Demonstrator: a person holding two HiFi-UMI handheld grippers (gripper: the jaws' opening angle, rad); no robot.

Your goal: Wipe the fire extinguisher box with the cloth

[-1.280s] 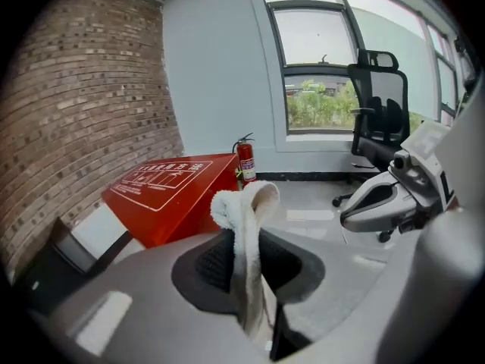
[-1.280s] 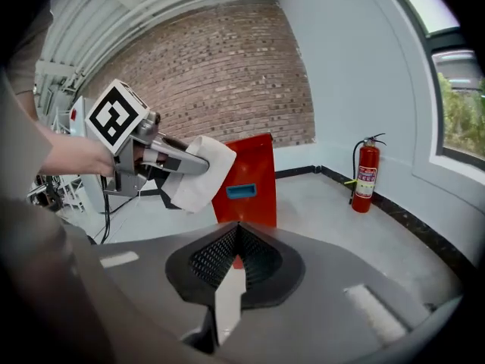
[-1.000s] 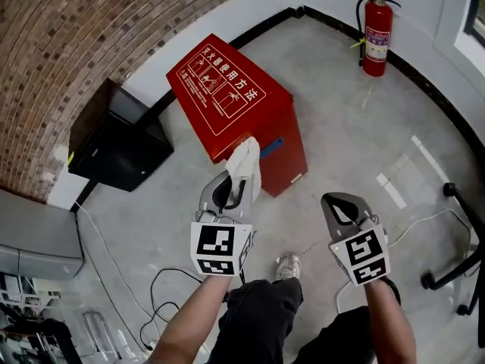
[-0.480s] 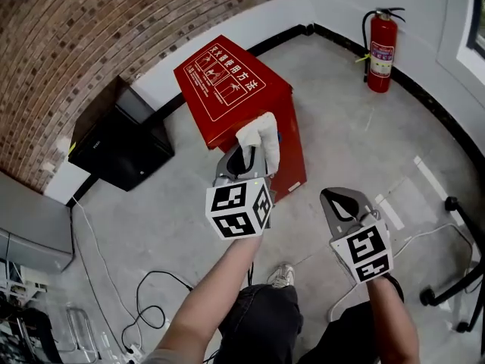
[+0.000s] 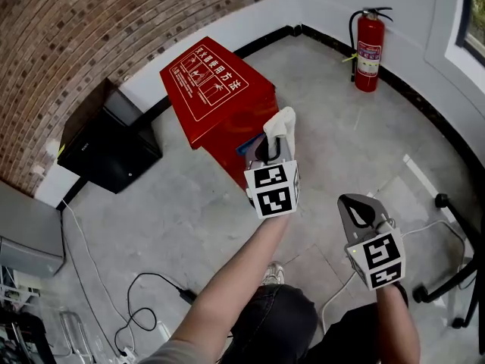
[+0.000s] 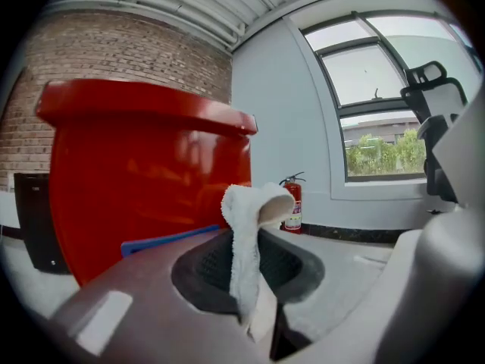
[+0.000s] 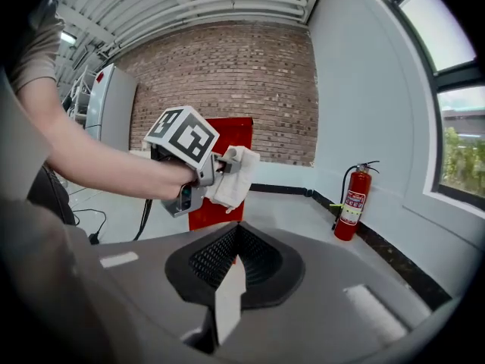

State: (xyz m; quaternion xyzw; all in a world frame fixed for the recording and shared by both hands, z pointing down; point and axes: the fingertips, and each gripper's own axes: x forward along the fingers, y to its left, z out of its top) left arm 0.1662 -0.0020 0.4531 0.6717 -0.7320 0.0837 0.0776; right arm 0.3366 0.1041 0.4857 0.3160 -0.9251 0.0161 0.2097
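Left hand-held gripper (image 5: 273,138), clamped on the cloth (image 5: 285,121), hangs near the fire extinguisher box (image 5: 216,89).

The left arm (image 5: 227,287) is stretched forward, its bare forearm well out from the body, and the left hand (image 7: 168,179) is wrapped round the handle. The left claw (image 5: 274,144) points ahead and slightly down. Its jaws are pressed together on a cloth (image 5: 285,122), which stands up from between them and folds over at the top. The right arm (image 5: 395,326) is bent and kept nearer the body. The right claw (image 5: 358,205) also points ahead and a little down, with its jaws closed flat on each other and nothing between them. The two claws are well apart, the left ahead of the right.
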